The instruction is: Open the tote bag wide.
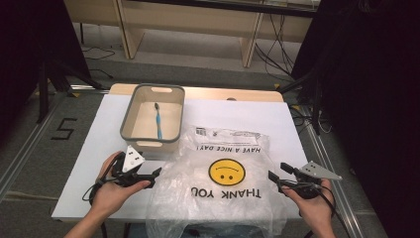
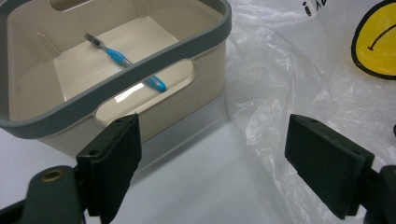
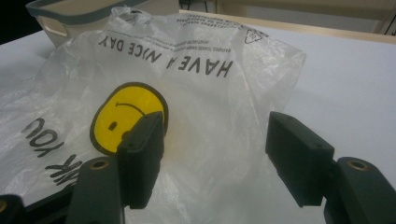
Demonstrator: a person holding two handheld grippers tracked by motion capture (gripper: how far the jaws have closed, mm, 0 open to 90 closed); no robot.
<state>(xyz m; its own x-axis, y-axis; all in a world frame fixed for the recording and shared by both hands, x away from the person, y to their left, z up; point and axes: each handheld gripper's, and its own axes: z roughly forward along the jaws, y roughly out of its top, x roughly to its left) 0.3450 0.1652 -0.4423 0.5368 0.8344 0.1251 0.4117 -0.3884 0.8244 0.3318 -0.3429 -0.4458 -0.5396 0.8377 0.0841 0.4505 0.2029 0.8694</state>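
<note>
Tabletop (image 1: 99, 148) in white carries everything we see. Across its near middle sprawls a clear plastic bag (image 1: 218, 188) printed with a yellow smiley, reaching over the near edge. Just beyond its left corner stands a beige bin (image 1: 128, 130) with a grey rim, and a blue toothbrush (image 1: 158, 120) lies inside. We hold our left gripper (image 1: 157, 171) at the bag's left edge, jaws apart, and our right gripper (image 1: 273, 176) at its right edge, jaws also apart, both empty.
</note>
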